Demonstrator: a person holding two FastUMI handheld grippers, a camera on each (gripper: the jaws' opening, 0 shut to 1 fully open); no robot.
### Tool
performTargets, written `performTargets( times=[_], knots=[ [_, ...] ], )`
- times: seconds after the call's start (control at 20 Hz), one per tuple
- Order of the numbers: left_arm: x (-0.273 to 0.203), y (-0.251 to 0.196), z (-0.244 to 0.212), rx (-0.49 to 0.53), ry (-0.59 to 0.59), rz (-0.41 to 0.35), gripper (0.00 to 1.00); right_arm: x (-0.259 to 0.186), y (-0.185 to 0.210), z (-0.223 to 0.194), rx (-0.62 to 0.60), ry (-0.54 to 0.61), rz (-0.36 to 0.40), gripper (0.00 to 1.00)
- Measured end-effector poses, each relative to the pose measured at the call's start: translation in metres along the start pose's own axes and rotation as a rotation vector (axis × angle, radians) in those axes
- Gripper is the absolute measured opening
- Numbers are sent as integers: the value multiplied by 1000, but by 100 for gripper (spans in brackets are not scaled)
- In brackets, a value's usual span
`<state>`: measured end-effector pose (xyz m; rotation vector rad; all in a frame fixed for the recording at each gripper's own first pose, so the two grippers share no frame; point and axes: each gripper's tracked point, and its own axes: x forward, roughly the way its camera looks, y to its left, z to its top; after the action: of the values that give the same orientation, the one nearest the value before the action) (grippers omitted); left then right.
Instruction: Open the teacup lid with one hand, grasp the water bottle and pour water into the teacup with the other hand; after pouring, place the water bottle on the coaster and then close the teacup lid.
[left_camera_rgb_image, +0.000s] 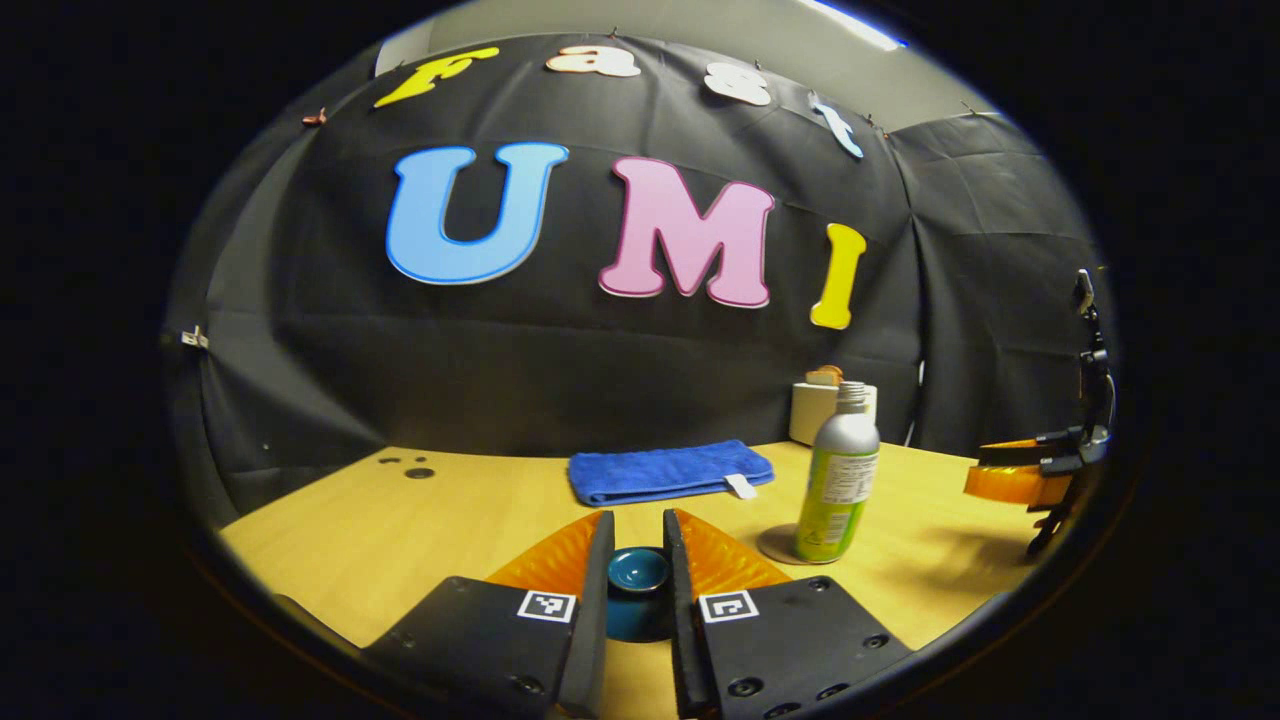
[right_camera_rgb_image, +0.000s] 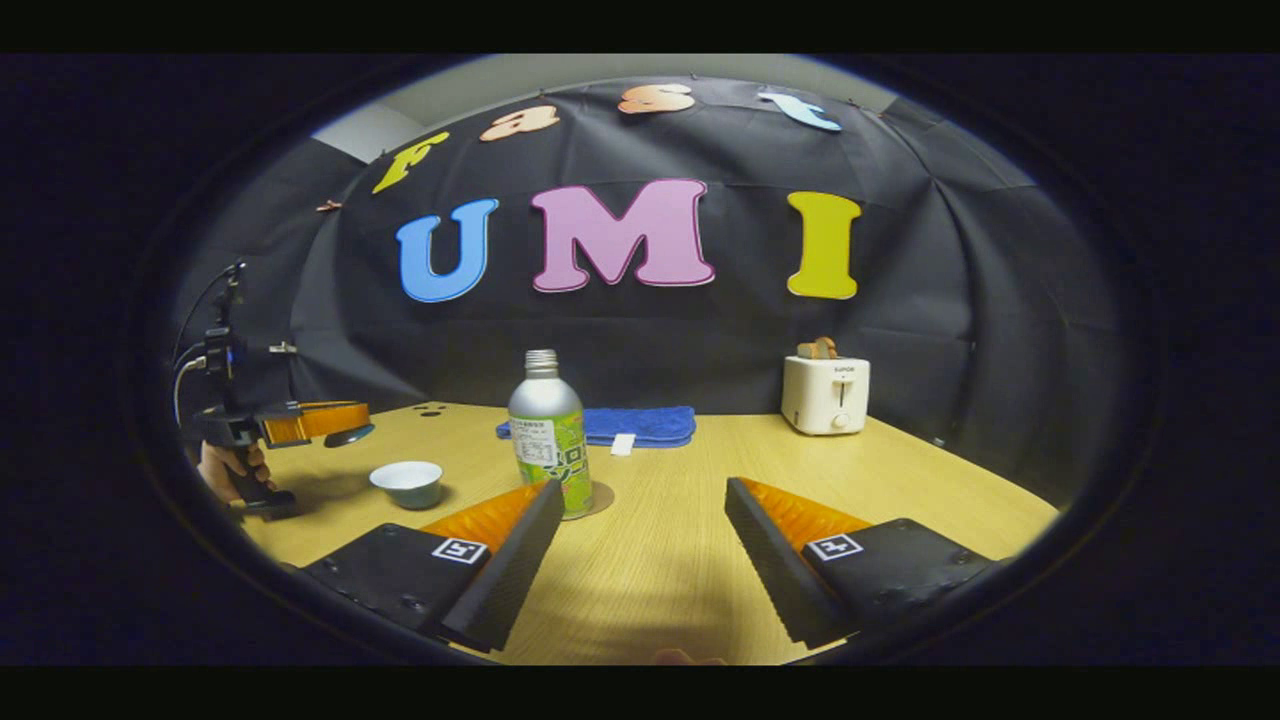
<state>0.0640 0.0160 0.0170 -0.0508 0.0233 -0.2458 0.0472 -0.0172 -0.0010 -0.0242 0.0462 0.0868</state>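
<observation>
Left tongs (left_camera_rgb_image: 637, 560) sit clenched on the teal lid (left_camera_rgb_image: 638, 572), held off the bench (left_camera_rgb_image: 400, 530). Right tongs (right_camera_rgb_image: 640, 540) are released, jaws spread wide, low over the wood. Just ahead of them the bottle (right_camera_rgb_image: 548, 450) stands upright on its coaster (right_camera_rgb_image: 600, 497) — the uncovered cup (right_camera_rgb_image: 407, 483) sits to its left, a towel (right_camera_rgb_image: 640, 425) and toaster (right_camera_rgb_image: 825, 393) behind.

Left gripper (left_camera_rgb_image: 636, 560): fingers near-parallel, narrow gap, closed on small dark lid between them, raised above table. Hand (right_camera_rgb_image: 232, 470) grips its handle from below. Right gripper (right_camera_rgb_image: 640, 540): jaws spread wide, nothing between fingers, low, level, pointing forward.
</observation>
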Motion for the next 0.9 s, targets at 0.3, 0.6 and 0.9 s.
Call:
performTargets(
  times=[0.3,0.6,0.9],
  knots=[
    [30,-31,-23,58,133,9,31,5,-1,-12,21,15,-16,99],
    [39,-37,-39,63,189,13,31,11,-5,-3,25,-42,-32,99],
    [39,-34,-47,100,217,42,32,11,-9,-2,20,-53,-59,99]
  ],
)
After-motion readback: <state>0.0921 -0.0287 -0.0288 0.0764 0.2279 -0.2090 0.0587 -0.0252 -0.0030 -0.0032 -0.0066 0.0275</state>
